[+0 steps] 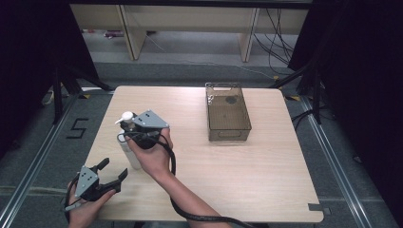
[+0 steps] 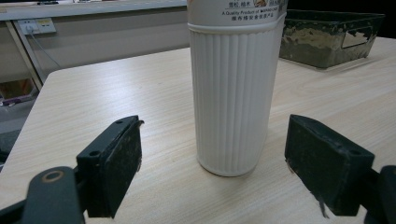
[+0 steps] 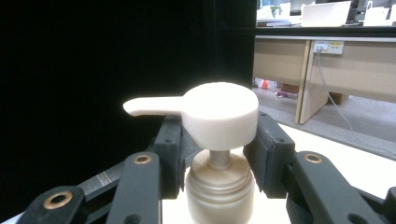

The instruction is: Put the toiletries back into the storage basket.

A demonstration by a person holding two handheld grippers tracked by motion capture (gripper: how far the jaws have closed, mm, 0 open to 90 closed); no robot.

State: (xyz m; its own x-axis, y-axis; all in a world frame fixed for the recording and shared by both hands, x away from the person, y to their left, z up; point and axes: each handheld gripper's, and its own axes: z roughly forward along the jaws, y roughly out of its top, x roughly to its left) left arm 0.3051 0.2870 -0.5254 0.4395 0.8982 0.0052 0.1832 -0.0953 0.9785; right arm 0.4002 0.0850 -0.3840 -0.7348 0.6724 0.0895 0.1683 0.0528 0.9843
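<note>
A white ribbed pump bottle (image 2: 232,88) stands upright on the wooden bench (image 1: 247,161), well to the left of the dark translucent bin (image 1: 228,114). The right gripper (image 3: 217,161) has its fingers (image 3: 268,149) pinching the bottle's neck just under the pump head (image 3: 210,114). The left gripper (image 2: 212,168) sits low before the bottle, fingers (image 2: 116,158) spread wide on either side of its base without touching.

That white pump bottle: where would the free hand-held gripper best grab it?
Around the ribbed body of the pump bottle, coming in level from the near table edge. It stands upright, its straight ridged sides fit between the open left hand-held gripper, and the right hand-held gripper already pinches the neck.
</note>
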